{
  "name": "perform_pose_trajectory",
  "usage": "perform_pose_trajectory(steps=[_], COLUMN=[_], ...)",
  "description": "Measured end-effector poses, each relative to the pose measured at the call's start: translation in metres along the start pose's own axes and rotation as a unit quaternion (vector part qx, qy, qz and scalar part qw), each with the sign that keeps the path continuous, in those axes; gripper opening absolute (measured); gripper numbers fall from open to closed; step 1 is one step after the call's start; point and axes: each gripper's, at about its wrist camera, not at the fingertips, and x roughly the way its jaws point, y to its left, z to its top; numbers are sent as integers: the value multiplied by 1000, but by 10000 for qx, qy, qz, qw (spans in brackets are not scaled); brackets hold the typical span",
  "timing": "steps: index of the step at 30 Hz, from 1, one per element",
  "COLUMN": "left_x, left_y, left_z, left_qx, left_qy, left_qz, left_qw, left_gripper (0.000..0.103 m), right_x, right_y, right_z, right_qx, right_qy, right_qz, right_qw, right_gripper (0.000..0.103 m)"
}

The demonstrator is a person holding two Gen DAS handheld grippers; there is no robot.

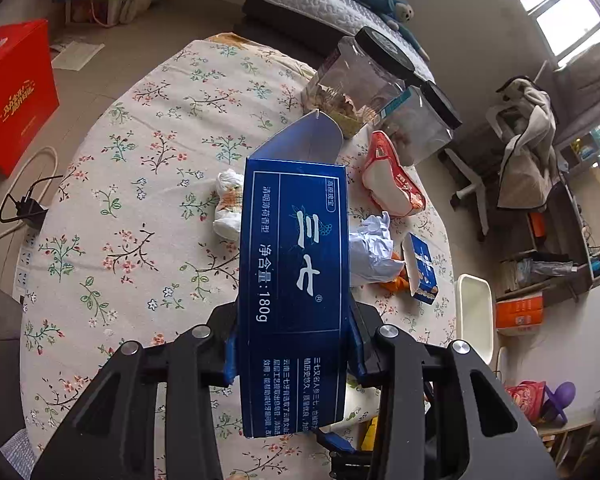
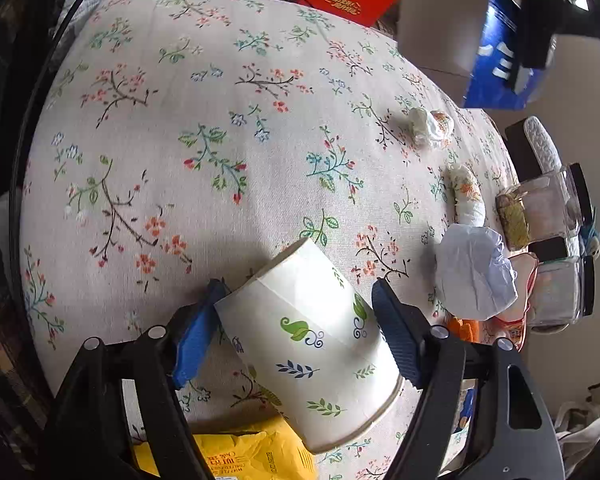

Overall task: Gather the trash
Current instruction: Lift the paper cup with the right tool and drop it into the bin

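My left gripper is shut on a long blue toothpaste box with an open end flap, held above the floral-cloth table. The box and left gripper also show in the right wrist view at the top right. My right gripper straddles a white paper cup with leaf prints that lies on its side. The left pad touches the cup and a narrow gap shows at the right pad. Crumpled tissues, a white plastic wad and a small blue carton lie on the table.
Two clear jars with black lids stand at the table's far side. A red-and-white wrapper lies near them. A yellow packet lies under the cup's rim. A red box sits on the floor.
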Motion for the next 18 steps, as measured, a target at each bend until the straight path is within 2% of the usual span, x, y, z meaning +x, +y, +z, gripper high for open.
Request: perform_pose_trajectory(steps=[5,9,14,18], left_x=[-8,-14,-23,-30], left_y=[12,10,3,-1], left_z=[4,7,8,9], left_qx=[-164,-166,-81,-16], left_qy=[-158,-358,-697,-950], left_qz=[-8,1,155,230], left_qw=[9997,9992,9974,9952], left_gripper=[40,40,40,40], right_x=[-4,-26,-50,-57], right_y=[-24,-62,-101,-136], right_z=[6,10,-1,-22], right_qx=[730,1695,2864,3905], right_qy=[-196,-743,-1404,-1757], right_qz=[461,779,943,968], right_qw=[9961,9796,9431,8985], right_gripper=[59,59,59,59])
